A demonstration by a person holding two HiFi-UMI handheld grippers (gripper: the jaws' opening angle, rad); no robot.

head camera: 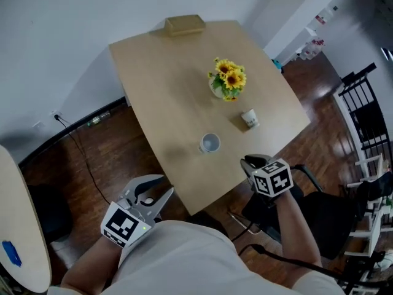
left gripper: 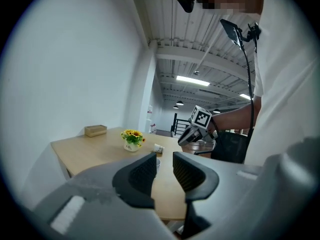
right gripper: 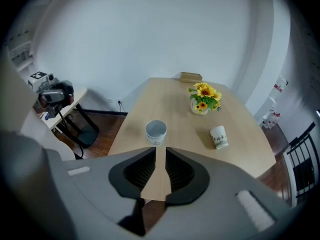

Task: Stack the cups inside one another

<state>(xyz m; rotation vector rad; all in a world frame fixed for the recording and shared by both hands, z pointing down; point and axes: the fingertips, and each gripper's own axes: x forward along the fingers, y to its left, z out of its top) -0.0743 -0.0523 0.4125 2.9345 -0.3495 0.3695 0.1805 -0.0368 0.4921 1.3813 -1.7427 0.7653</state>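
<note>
Head view is showing both my grippers hanging just off the near edge of the table (head camera: 172,85), neither one over a cup yet. Left gripper (head camera: 166,186) is sitting by the near-left edge, pointing roughly level across the top. Its fingers are standing a narrow slit apart w/ nothing in them; left gripper view is showing only tabletop thru the gap. Prob parking there to keep out of the way while the other side works.

Right gripper (head camera: 249,162) is tilting steeply down at the table from the near-right edge. Its fingers are likewise only a little apart and gripping nothing. Right gripper view is putting the upright cup (right gripper: 156,131) almost dead in line w/ that gap, so it looks like I'm lining up on it. The gap is looking too narrow to span the cup, tho maybe OK for pinching its rim.

Cups: the upright cup is standing mouth-up near the front-middle of the table, a natural receiver. The second cup (head camera: 249,118) is resting well apart from it, off to the right, near the sunflower pot (head camera: 227,78). It seems tipped on its side, tho I can't be sure. Nothing is nested so far. A box (head camera: 184,23) is sitting at the far edge, out of play.
</note>
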